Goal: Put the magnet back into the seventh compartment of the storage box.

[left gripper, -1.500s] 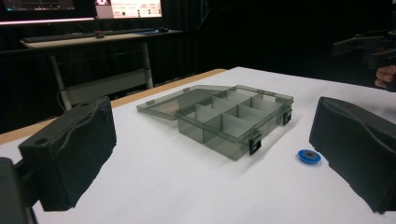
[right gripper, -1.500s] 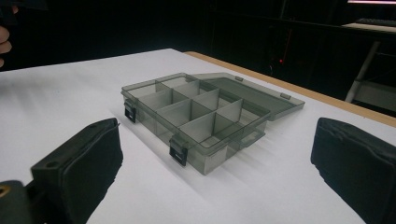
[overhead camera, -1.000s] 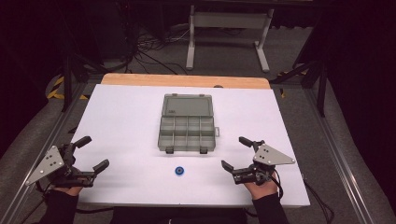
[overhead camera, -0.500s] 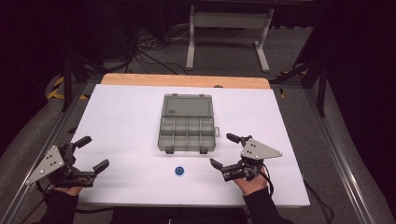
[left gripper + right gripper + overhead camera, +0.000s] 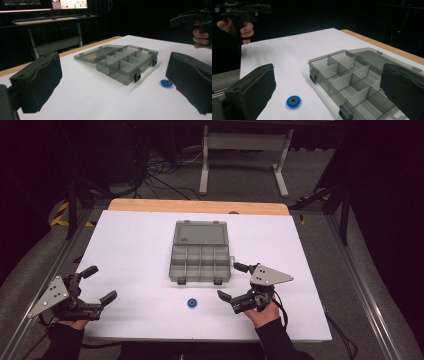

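Small blue ring-shaped disc with a dark centre [image 5: 192, 303]: flat on the white worktop [image 5: 130, 250], near its front edge, just in front of the smoky translucent plastic compartment box [image 5: 200, 262] and apart from it. Lies to the left of the right tongs [image 5: 234, 282], close by, at about the same depth as their nearer jaw; sits low and left between the two black jaws in the right gripper view [image 5: 293, 101], so a short sweep leftward and down looks enough to bracket it. Lies well off to the right of the left tongs [image 5: 100, 284], at the far right edge of the left gripper view beside the right-hand jaw [image 5: 166, 83]. Right hand plainly the nearer one, so likely the one to reach. Round, therefore no long axis to line up with; thin and low on the surface, so probably needs the jaw tips brought right down to the worktop. Both tongs released, jaws spread wide, nothing between them. Box open, hinged lid [image 5: 201, 232] laid back flat on the far side, two rows of empty compartments, two dark latches on the near wall facing the disc. No brand, label or readable writing on disc, box or tongs; lit screens [image 5: 70, 3] beyond the far edge in the left gripper view too small and blurred to read.
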`<control>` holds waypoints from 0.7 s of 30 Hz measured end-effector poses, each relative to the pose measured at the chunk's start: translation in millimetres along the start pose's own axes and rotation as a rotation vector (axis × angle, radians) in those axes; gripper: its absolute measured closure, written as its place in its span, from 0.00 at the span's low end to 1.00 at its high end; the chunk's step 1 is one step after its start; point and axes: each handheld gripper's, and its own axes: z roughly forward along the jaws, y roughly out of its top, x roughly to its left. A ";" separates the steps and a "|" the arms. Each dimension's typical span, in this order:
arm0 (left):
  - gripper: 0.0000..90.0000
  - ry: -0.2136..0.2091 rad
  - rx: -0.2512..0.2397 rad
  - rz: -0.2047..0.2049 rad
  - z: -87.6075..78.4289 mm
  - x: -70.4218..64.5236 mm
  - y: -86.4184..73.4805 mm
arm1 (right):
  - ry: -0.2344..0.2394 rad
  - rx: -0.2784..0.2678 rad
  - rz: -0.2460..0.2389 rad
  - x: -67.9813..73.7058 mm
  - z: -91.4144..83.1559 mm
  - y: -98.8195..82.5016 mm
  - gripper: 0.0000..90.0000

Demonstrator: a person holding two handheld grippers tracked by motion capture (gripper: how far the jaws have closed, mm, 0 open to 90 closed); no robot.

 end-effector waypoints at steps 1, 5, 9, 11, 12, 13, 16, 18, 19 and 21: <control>0.01 0.000 0.000 0.000 0.0 0.1 0.0 | 0.000 0.006 -0.002 0.1 0.8 0.4 0.00; 0.01 -0.001 0.001 -0.001 0.3 0.3 -0.2 | 0.018 0.015 -0.016 0.2 4.4 1.7 0.00; 0.01 -0.003 0.004 -0.001 0.5 0.4 0.0 | 0.033 0.076 -0.020 0.7 7.0 9.1 0.01; 0.01 -0.003 0.004 0.001 0.8 0.3 0.0 | 0.039 0.152 -0.015 0.4 8.7 16.7 0.03; 0.01 -0.002 0.005 0.001 0.7 0.2 0.0 | 0.042 0.167 -0.020 0.6 8.9 19.0 0.04; 0.01 -0.002 0.005 0.001 0.7 0.2 0.0 | 0.043 0.182 -0.025 0.7 9.6 21.3 0.04; 0.01 -0.001 0.001 0.000 0.5 0.2 0.0 | 0.044 0.222 -0.044 1.6 11.1 26.5 0.06; 0.01 -0.002 0.002 -0.001 0.5 0.3 0.0 | 0.048 0.265 -0.062 3.4 12.4 32.0 0.07; 0.01 -0.003 0.002 0.000 0.5 0.3 0.0 | 0.055 0.289 -0.073 4.4 13.1 35.2 0.08; 0.01 -0.003 0.004 0.001 0.4 0.2 0.2 | 0.053 0.320 -0.096 6.1 13.6 39.6 0.08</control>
